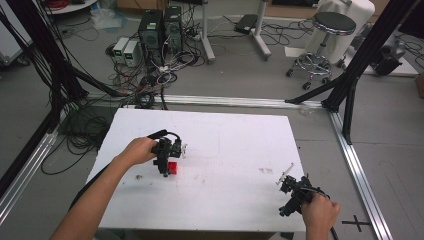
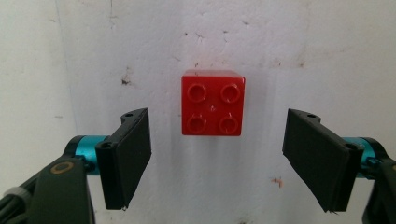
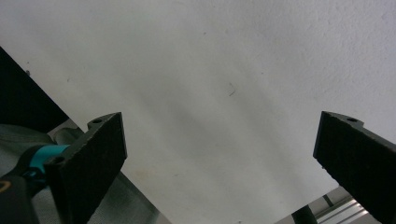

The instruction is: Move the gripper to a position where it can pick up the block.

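Four round studs top the small red plastic building brick (image 2: 213, 102), no lettering readable, lying on the white table (image 1: 225, 150) between the left gripper's (image 2: 215, 158) parted jaws; the right gripper (image 3: 219, 158) gapes empty.

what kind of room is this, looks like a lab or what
Most likely a robotics or data-collection lab: a white table inside a black metal frame, desktop computers with tangled cables on the floor, and a rolling stool.
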Available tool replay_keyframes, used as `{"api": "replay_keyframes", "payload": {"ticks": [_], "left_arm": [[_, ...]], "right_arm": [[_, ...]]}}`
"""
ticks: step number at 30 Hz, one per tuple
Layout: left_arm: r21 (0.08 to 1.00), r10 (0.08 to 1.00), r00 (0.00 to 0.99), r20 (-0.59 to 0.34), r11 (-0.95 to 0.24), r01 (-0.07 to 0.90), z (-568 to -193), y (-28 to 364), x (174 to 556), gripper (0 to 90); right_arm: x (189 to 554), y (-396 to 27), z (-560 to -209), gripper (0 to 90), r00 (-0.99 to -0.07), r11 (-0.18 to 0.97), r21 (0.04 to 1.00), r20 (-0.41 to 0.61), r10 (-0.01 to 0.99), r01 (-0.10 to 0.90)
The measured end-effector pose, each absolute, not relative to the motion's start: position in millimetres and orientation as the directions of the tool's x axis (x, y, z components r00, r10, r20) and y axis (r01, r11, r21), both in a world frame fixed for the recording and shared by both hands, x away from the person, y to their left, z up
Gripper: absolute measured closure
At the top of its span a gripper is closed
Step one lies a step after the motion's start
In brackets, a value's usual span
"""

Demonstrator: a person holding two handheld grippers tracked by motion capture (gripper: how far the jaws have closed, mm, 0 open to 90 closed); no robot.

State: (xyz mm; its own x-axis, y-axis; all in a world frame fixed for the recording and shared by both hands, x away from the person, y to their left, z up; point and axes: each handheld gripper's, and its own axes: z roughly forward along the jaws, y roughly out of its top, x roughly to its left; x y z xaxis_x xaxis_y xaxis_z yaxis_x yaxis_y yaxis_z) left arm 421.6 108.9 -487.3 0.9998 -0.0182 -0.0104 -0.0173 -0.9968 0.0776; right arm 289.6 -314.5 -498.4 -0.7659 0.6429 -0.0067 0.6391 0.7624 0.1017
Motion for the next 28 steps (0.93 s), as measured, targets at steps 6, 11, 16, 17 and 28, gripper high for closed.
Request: {"api": "replay_keyframes", "payload": {"ticks": [6,11,16,17,28], "left_arm": [[0.066,-0.037,0.999,-0.039,-0.997,-0.034,-495.6,103.7,420.8,23.9],[0.054,-0.047,0.998,-0.044,-0.998,-0.045,-503.4,100.5,420.0,24.0],[0.067,-0.037,0.999,-0.021,-0.997,-0.035,-507.4,99.2,422.0,24.0],[0.063,-0.036,0.999,-0.015,-0.997,-0.035,-508.4,99.1,422.7,24.0],[0.076,-0.031,0.999,-0.009,-0.997,-0.030,-507.7,100.7,423.8,24.0]], "right_arm": [[290.4,-313.8,-499.2,1.8,-0.770,0.766,0.101,-0.005,0.638,0.635],[290.6,-312.4,-499.2,1.8,-0.772,0.768,0.099,-0.007,0.636,0.632],[290.5,-311.3,-498.9,1.8,-0.773,0.770,0.099,-0.003,0.634,0.631],[290.5,-311.3,-498.8,1.8,-0.772,0.769,0.099,-0.005,0.636,0.632],[290.7,-311.6,-499.2,1.8,-0.774,0.771,0.098,-0.004,0.633,0.630]]}}
